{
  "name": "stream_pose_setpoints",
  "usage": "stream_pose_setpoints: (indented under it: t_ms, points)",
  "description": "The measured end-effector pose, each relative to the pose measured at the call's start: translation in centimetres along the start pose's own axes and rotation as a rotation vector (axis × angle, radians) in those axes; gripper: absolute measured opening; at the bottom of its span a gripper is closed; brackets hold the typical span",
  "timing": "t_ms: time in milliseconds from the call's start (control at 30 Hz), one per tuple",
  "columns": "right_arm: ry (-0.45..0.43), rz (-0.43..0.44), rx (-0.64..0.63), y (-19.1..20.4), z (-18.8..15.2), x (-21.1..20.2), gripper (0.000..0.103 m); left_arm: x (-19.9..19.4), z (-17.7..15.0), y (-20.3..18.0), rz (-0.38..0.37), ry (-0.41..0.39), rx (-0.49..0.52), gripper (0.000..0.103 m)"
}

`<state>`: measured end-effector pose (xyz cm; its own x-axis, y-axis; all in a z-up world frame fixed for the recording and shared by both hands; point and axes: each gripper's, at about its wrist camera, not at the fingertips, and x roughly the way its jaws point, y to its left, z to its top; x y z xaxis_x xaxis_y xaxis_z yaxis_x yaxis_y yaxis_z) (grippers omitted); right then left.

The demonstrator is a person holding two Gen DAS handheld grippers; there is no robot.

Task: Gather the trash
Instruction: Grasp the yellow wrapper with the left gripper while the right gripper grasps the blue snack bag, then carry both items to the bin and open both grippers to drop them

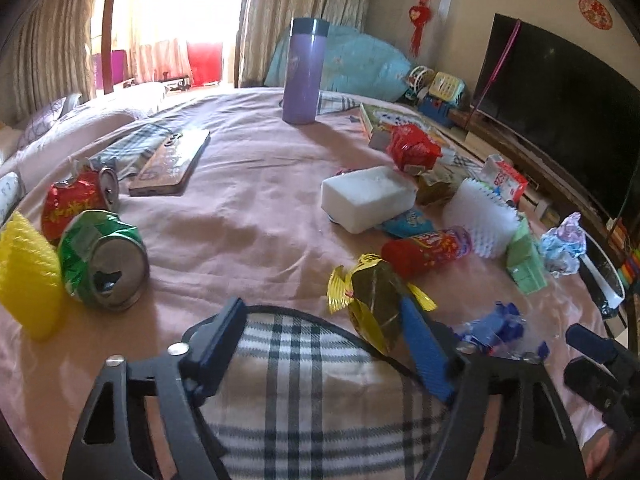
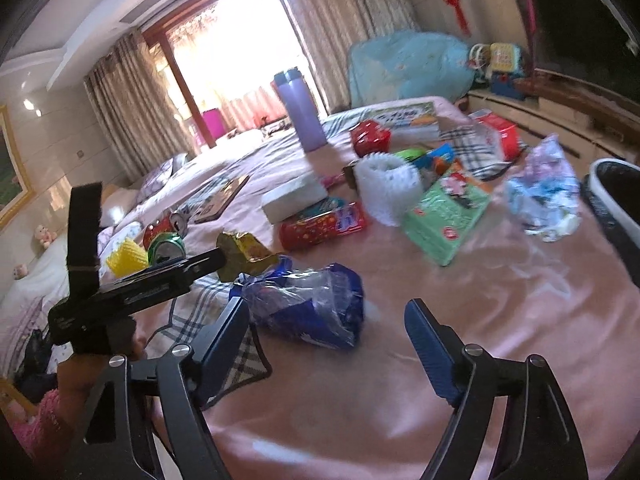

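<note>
**On the bed: trash everywhere**

Left wrist view: your left gripper [image 1: 324,344] gapes empty over plaid cloth [image 1: 296,392], gold wrapper [image 1: 372,300] beside one finger.

Right view: your right gripper [image 2: 328,344] gapes empty behind the blue wrapper [image 2: 308,304]; crinkly plastic could slip out.

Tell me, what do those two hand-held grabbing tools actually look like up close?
Both look alike. The left gripper has black angular metal arms with triangular cut-outs and round silver screws; its jaws end in flat dark-blue ribbed pads. The right gripper is built the same way. From the right wrist view, the left tool's black handle shows, held by a hand in a fuzzy pink sleeve. No cables are visible.
</note>
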<state>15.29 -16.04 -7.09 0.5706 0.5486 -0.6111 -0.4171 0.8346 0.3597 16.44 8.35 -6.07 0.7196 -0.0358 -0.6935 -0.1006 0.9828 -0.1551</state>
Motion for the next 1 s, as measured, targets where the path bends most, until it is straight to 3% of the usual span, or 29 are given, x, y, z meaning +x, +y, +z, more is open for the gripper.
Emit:
stream_pose_setpoints:
  t_ms: [100,167,200,300,333,467,667,1000]
  points:
    - [0.037,0.019,-0.023,0.5,0.1,1.7,0.077,1.3,0.1,-0.1,-0.008,0.032,0.006,0.048]
    - [0.062,0.02,-0.031,0.6,0.0,2.9,0.066,2.0,0.1,-0.2,-0.017,0.051,0.012,0.033]
    - [0.077,0.021,-0.032,0.6,-0.1,3.4,0.053,2.2,0.0,-0.2,-0.023,0.059,0.015,0.024]
    - [0.088,0.039,-0.024,0.4,-0.5,3.7,0.034,2.3,-0.1,-0.2,-0.035,0.052,0.022,0.011]
    - [0.086,0.04,-0.032,0.4,-0.5,3.6,0.021,2.2,-0.1,-0.3,-0.04,0.047,0.025,0.01]
    - [0.05,0.055,-0.042,0.5,-0.4,2.0,0.016,1.2,-0.2,-1.2,-0.08,0.028,0.032,0.007]
    - [-0.031,0.038,-0.007,-1.2,0.0,-1.7,0.015,-0.9,0.1,-4.0,-0.157,-0.002,0.072,0.007]
    - [-0.148,-0.12,0.11,-8.1,-0.2,-8.7,0.015,-1.5,0.6,-11.1,-0.286,0.014,0.195,0.006]
